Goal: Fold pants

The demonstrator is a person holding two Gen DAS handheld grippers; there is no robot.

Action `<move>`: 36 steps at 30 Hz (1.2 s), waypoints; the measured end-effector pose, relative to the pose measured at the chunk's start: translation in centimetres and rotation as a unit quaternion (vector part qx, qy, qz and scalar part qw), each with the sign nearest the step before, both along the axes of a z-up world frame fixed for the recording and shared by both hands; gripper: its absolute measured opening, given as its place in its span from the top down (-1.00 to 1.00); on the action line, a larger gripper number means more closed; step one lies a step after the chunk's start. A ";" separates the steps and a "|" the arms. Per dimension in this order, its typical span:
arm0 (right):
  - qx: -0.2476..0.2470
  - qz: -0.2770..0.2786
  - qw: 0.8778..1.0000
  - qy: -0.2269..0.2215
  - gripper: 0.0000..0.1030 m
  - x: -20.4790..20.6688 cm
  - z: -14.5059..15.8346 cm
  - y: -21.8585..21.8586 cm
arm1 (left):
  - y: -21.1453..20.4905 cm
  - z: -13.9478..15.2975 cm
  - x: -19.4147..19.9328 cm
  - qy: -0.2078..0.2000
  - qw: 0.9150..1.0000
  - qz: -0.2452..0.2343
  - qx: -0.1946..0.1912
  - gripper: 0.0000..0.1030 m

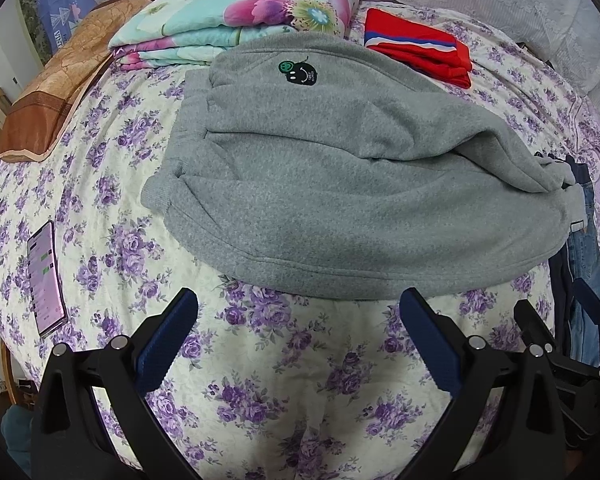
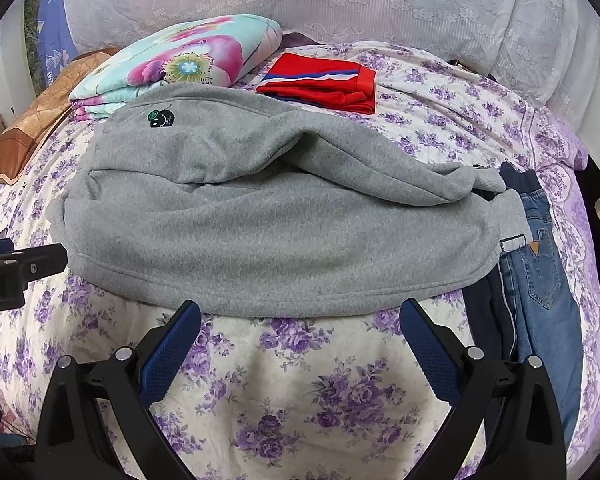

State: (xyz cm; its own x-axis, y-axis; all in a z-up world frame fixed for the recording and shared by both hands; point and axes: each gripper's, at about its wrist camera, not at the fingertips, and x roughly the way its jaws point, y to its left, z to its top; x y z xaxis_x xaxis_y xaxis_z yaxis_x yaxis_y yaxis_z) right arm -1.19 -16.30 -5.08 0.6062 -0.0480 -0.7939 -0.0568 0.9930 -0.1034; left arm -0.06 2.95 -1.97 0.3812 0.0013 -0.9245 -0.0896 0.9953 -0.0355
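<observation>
Grey fleece pants (image 1: 332, 184): one pair, lying across the middle of the floral bedspread (image 1: 284, 380), legs laid one over the other, cuffs toward the right, small smiley patch (image 1: 299, 71) near the waist. Judged soft, thick, limp and of moderate weight; not slippery; best pinched at the cuff end and the waistband edge. Left gripper (image 1: 299, 312): jaws spread, empty, just short of the near hem. Right gripper (image 2: 300, 322): likewise spread and empty. Adjacent: jeans (image 2: 540, 280) under the cuffs; folded red garment (image 2: 320, 82); folded floral quilt (image 2: 180, 60); phone (image 1: 46, 278).
</observation>
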 end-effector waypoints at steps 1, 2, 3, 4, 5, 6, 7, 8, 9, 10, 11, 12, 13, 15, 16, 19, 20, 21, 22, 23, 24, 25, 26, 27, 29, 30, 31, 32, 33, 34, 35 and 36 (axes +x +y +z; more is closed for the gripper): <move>0.000 0.000 1.000 0.000 -0.93 0.0 0.0 0.0 | 0.0 -0.1 0.0 0.000 1.000 -0.001 0.000 -0.91; 0.000 0.001 1.000 0.000 -0.93 0.0 -0.1 0.0 | -0.1 -0.1 0.1 0.001 1.000 -0.001 0.000 -0.91; 0.001 0.001 1.000 0.001 -0.93 0.0 -0.1 0.0 | -0.1 -0.2 0.1 0.002 1.000 -0.001 0.000 -0.91; 0.001 0.000 1.000 0.001 -0.93 0.0 -0.1 0.1 | -0.1 -0.2 0.2 0.002 1.000 -0.001 0.000 -0.91; 0.001 0.000 1.000 0.001 -0.93 0.1 -0.2 0.1 | -0.1 -0.3 0.2 0.002 1.000 -0.001 0.000 -0.91; 0.001 -0.001 1.000 0.002 -0.93 0.1 -0.3 0.1 | -0.1 -0.3 0.2 0.002 1.000 -0.001 0.000 -0.91; 0.001 -0.001 1.000 0.003 -0.93 0.1 -0.3 0.1 | -0.1 -0.3 0.2 0.003 1.000 0.000 0.000 -0.91; 0.001 -0.002 1.000 0.004 -0.93 0.2 -0.4 0.2 | 0.0 -0.4 0.3 0.004 1.000 0.000 0.000 -0.91; 0.001 -0.002 1.000 0.004 -0.93 0.2 -0.5 0.2 | 0.0 -0.4 0.4 0.005 1.000 0.001 -0.001 -0.91; 0.001 -0.002 1.000 0.005 -0.93 0.3 -0.6 0.2 | 0.1 -0.5 0.4 0.007 1.000 0.001 -0.001 -0.91; 0.001 -0.003 1.000 0.006 -0.93 0.3 -0.6 0.2 | 0.1 -0.5 0.5 0.008 1.000 0.001 -0.002 -0.91; 0.001 -0.003 1.000 0.007 -0.93 0.3 -0.6 0.2 | 0.2 -0.6 0.6 0.009 1.000 0.000 -0.002 -0.91; 0.002 -0.004 1.000 0.007 -0.93 0.4 -0.7 0.1 | 0.3 -0.6 0.7 0.009 1.000 0.001 -0.001 -0.91; 0.000 -0.008 1.000 0.006 -0.93 0.6 -0.7 0.0 | 0.4 -0.6 0.8 0.009 1.000 0.004 -0.001 -0.91; 0.001 -0.011 1.000 0.006 -0.93 0.7 -0.7 -0.2 | 0.5 -0.6 0.9 0.006 1.000 0.004 0.001 -0.91; 0.005 -0.018 1.000 0.007 -0.93 1.0 -0.7 -0.6 | 0.5 -0.3 1.2 -0.005 1.000 0.003 0.013 -0.91; 0.005 -0.018 1.000 0.008 -0.93 1.0 -0.8 -0.7 | 0.6 -0.2 1.2 -0.008 1.000 0.005 0.015 -0.91; 0.005 -0.018 1.000 0.008 -0.93 1.1 -0.9 -0.6 | 0.6 -0.2 1.3 -0.009 1.000 0.006 0.014 -0.91; 0.005 -0.017 1.000 0.009 -0.93 1.2 -0.9 -0.6 | 0.7 -0.2 1.5 -0.008 1.000 0.006 0.011 -0.91; 0.005 -0.016 1.000 0.010 -0.93 1.3 -1.0 -0.6 | 0.8 -0.3 1.6 -0.006 1.000 0.006 0.007 -0.91; 0.002 -0.015 1.000 0.010 -0.93 1.4 -1.0 -0.6 | 0.8 -0.5 1.8 -0.003 1.000 0.005 0.006 -0.91; -0.002 -0.016 1.000 0.008 -0.93 1.5 -1.1 -0.7 | 1.0 -0.8 2.0 0.003 1.000 0.006 0.005 -0.91; -0.002 -0.018 1.000 0.008 -0.93 1.7 -1.3 -1.0 | 1.2 -1.2 2.2 0.008 1.000 0.006 0.002 -0.91; 0.005 -0.023 1.000 0.012 -0.93 2.0 -1.6 -1.7 | 1.7 -1.6 2.5 0.012 1.000 0.007 -0.006 -0.91; 0.018 -0.048 0.998 0.022 -0.93 2.5 -2.3 -3.5 | 2.9 -2.5 3.1 0.012 1.000 0.015 -0.019 -0.91; 0.031 -0.078 0.996 0.027 -0.93 2.9 -2.9 -5.3 | 3.6 -3.0 3.3 0.016 0.999 0.021 -0.021 -0.91; 0.040 -0.101 0.994 0.033 -0.93 3.0 -3.3 -6.6 | 4.9 -3.7 3.8 0.024 0.999 0.037 -0.030 -0.91; 0.051 -0.124 0.990 0.039 -0.93 3.2 -3.7 -8.0 | 5.8 -4.3 4.1 0.029 0.998 0.046 -0.041 -0.91; 0.067 -0.153 0.985 0.044 -0.93 3.4 -4.1 -9.8 | 6.5 -4.7 4.4 0.034 0.997 0.054 -0.047 -0.91; 0.073 -0.170 0.982 0.044 -0.93 3.4 -4.4 -10.8 | 7.6 -5.5 4.8 0.045 0.995 0.068 -0.048 -0.91; 0.076 -0.187 0.978 0.044 -0.93 3.4 -4.6 -11.9 | 8.4 -5.9 5.1 0.053 0.995 0.077 -0.047 -0.91; 0.075 -0.197 0.976 0.044 -0.93 3.4 -4.8 -12.5 | 9.1 -6.3 5.3 0.058 0.994 0.086 -0.044 -0.91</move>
State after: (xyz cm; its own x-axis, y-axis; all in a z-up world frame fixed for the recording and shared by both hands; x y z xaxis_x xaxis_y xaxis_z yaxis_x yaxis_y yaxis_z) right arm 2.19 -28.80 -9.92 0.4927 -0.1431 -0.8584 0.3309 0.9431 0.0327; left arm 5.24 12.04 -8.27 0.2736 -0.0261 -0.9615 -0.2662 0.9585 -0.1017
